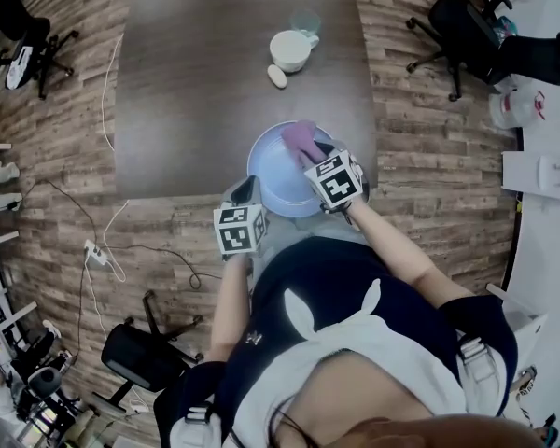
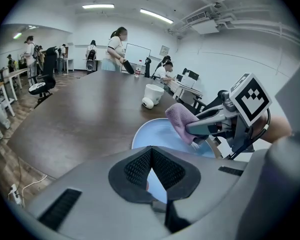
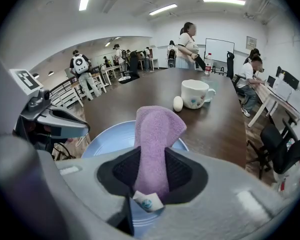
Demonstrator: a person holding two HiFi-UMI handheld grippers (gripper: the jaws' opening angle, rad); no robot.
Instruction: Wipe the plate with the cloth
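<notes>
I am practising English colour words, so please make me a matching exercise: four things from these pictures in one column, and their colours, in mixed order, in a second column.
Things:
1. cloth
2. plate
3. mug
4. table

Colours:
A. white
B. dark brown
C. purple
D. light blue

Pairs: 1-C, 2-D, 3-A, 4-B

You're at a long dark table (image 1: 215, 82) on a wood-plank floor (image 1: 420, 166), black office chairs (image 1: 453, 21) around, strip lights (image 3: 162, 9) overhead.
</notes>
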